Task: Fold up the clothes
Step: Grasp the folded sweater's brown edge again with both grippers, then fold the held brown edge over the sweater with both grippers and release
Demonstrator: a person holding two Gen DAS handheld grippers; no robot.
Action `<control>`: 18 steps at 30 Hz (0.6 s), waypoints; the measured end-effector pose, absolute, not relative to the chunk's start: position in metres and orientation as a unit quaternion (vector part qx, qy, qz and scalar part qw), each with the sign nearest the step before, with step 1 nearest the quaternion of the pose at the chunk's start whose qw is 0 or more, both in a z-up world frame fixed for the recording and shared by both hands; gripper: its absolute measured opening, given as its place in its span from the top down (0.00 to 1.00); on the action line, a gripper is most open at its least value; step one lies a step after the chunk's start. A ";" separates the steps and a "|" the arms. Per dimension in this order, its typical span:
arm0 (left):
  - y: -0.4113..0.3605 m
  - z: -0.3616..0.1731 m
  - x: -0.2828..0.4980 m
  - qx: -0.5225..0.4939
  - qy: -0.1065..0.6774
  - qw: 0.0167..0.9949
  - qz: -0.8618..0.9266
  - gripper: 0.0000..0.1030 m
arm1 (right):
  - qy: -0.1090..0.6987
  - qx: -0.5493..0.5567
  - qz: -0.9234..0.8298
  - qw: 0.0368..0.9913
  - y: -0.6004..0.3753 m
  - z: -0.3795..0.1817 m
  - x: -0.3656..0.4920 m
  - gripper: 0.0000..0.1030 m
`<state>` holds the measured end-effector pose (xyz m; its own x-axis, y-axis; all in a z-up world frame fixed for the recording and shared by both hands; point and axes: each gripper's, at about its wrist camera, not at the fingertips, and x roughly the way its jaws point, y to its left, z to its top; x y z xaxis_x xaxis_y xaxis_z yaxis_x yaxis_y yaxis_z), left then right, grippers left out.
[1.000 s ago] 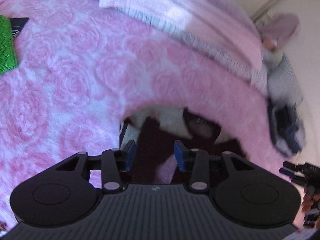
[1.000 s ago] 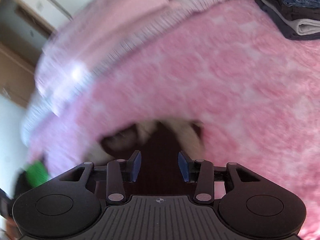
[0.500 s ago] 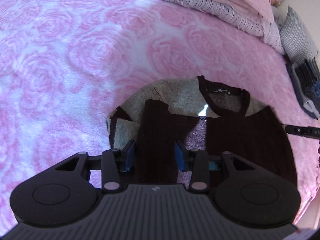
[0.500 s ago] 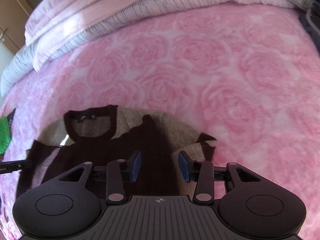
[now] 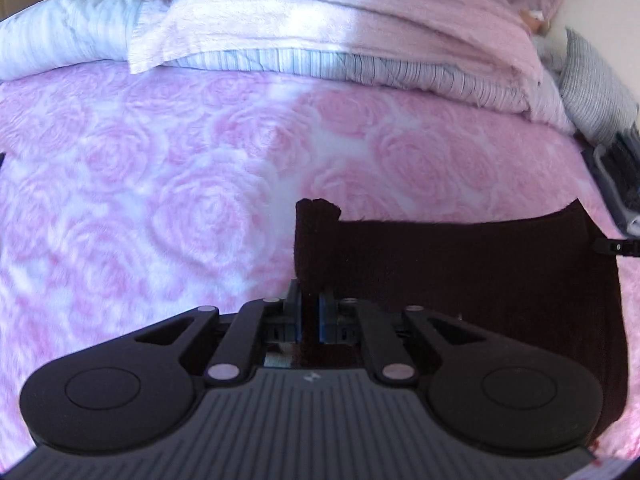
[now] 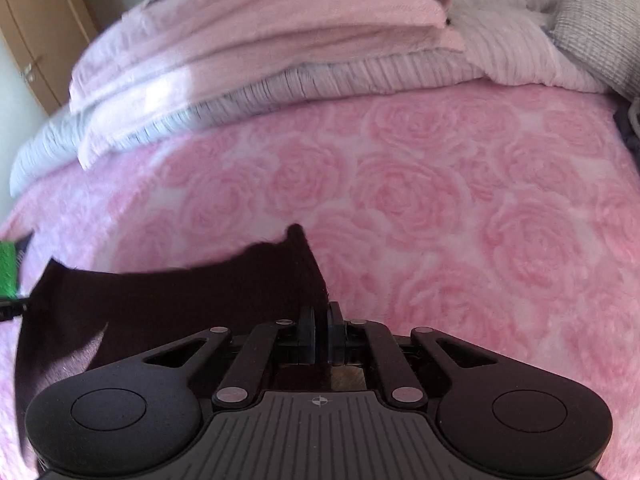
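A dark brown knitted sweater (image 5: 460, 276) hangs stretched between both grippers above the pink rose-patterned bedspread (image 5: 160, 200). My left gripper (image 5: 309, 308) is shut on the sweater's left bottom corner, which sticks up between the blue pads. In the right wrist view the same sweater (image 6: 168, 300) spreads to the left, and my right gripper (image 6: 320, 322) is shut on its right corner. The other gripper's tip (image 5: 616, 247) shows at the sweater's far edge. The sweater's collar and cream panel are hidden behind the lifted cloth.
Folded pink and striped blankets (image 5: 340, 32) are stacked along the back of the bed. A grey pillow (image 6: 596, 20) lies at the back right. Dark folded clothes (image 5: 618, 176) sit at the right edge. A green garment (image 6: 7, 268) lies at the far left. Wooden wardrobe doors (image 6: 32, 40) stand beyond.
Both grippers went from open over the flat sweater to shut on its bottom corners. The hem has been lifted up, covering the collar and cream panel seen before.
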<state>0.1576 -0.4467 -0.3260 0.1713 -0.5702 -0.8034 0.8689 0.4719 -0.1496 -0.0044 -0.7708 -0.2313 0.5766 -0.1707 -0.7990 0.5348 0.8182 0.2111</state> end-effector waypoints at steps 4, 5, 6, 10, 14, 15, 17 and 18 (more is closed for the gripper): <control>-0.470 -0.342 0.156 0.205 0.421 0.741 -0.481 0.94 | 0.452 0.229 -0.216 0.835 -0.776 -0.256 0.008 0.97; -0.473 -0.347 0.158 0.209 0.429 0.740 -0.474 0.89 | 0.466 0.233 -0.222 0.824 -0.776 -0.260 0.009 0.96; -0.475 -0.354 0.159 0.216 0.438 0.738 -0.465 0.87 | 0.469 0.237 -0.227 0.820 -0.775 -0.260 0.006 0.86; -0.454 -0.354 0.161 0.200 0.461 0.738 -0.450 0.76 | 0.448 0.297 -0.229 0.812 -0.766 -0.241 -0.040 0.52; -0.395 -0.337 0.159 0.131 0.516 0.721 -0.443 0.70 | 0.440 0.384 -0.228 0.779 -0.740 -0.230 -0.106 0.51; -0.378 -0.333 0.155 0.114 0.535 0.712 -0.441 0.69 | 0.439 0.406 -0.229 0.768 -0.732 -0.230 -0.121 0.51; -0.346 -0.330 0.146 0.077 0.573 0.690 -0.435 0.65 | 0.438 0.443 -0.226 0.749 -0.716 -0.232 -0.145 0.51; -0.331 -0.330 0.139 0.058 0.594 0.678 -0.430 0.63 | 0.437 0.456 -0.230 0.741 -0.708 -0.235 -0.155 0.51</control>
<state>0.1394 -0.3311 -0.3302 -0.0747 -0.5136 -0.8548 0.6519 0.6235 -0.4316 -0.1546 -0.7080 -0.2349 0.5134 0.0580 -0.8562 0.7382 0.4788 0.4751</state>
